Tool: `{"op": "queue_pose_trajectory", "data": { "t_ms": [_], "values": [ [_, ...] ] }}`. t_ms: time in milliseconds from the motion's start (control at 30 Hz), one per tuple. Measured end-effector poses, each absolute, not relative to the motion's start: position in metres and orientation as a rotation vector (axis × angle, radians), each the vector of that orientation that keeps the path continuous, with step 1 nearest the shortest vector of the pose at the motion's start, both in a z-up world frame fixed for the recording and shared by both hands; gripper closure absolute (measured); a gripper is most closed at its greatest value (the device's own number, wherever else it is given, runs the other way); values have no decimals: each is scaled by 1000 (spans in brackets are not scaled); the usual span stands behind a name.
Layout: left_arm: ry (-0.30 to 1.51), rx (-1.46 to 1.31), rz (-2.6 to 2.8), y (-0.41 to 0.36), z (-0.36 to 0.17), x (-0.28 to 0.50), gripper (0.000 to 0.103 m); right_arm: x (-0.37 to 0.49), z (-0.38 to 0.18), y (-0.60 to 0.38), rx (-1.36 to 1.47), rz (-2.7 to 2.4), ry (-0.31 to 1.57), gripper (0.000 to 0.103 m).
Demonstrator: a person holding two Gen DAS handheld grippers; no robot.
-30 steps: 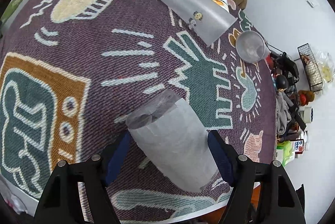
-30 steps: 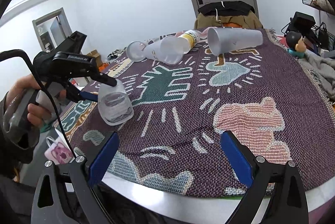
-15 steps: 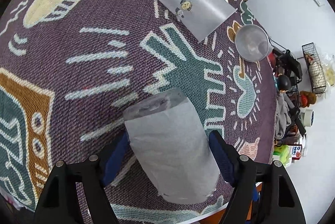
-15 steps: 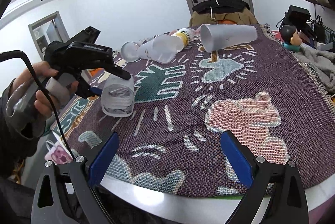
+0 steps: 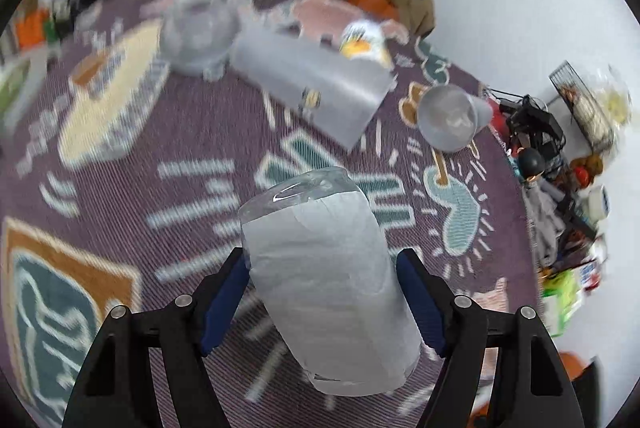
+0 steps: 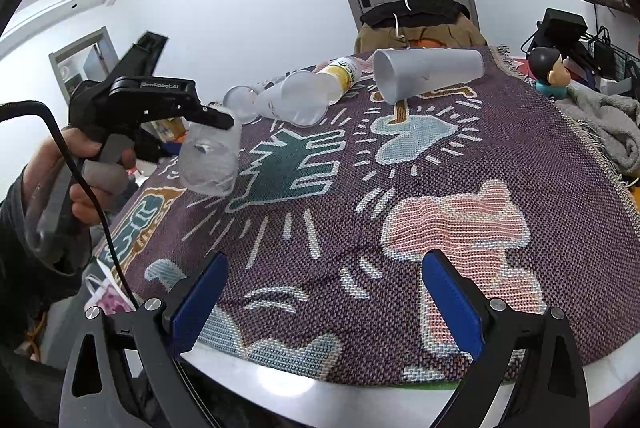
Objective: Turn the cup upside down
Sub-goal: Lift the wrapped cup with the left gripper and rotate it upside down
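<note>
My left gripper [image 5: 322, 284] is shut on a frosted clear cup [image 5: 324, 268] and holds it in the air above the patterned purple cloth [image 5: 192, 132], tilted. The right wrist view shows the same cup [image 6: 210, 160] in the left gripper [image 6: 160, 100], its open mouth facing down and forward. My right gripper [image 6: 320, 292] is open and empty over the table's near edge.
Several other frosted cups lie on their sides at the far end: a tall one [image 6: 428, 72], a wide one [image 6: 296, 100] and a small one [image 6: 242, 104]. A yellow-labelled bottle [image 6: 344, 72] lies among them. A chair with clothes [image 6: 416, 24] stands behind.
My left gripper has lifted the cup off the cloth and tipped it upward. The right gripper has barely moved.
</note>
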State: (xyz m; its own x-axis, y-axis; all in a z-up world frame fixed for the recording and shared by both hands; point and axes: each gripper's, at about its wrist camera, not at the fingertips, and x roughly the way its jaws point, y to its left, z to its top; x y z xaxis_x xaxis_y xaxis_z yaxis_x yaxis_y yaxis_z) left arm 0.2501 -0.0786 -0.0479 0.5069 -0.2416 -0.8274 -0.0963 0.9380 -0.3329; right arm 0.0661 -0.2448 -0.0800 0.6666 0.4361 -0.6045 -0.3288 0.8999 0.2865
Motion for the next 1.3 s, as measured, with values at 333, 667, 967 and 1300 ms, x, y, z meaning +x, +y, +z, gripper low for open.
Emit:
{"op": "queue_pose_trajectory", "data": {
  "t_ms": [333, 667, 967, 1300],
  "values": [
    [791, -21, -59, -101, -36, 242, 27, 66, -81, -241, 142, 422, 723, 5],
    [714, 173, -34, -127, -56, 254, 27, 67, -83, -244, 127, 389, 719, 5],
    [673, 275, -22, -141, -68, 245, 27, 68, -83, -252, 145, 370, 711, 5],
    [699, 256, -65, -137, -65, 216, 29, 67, -83, -250, 144, 382, 709, 5]
  ]
}}
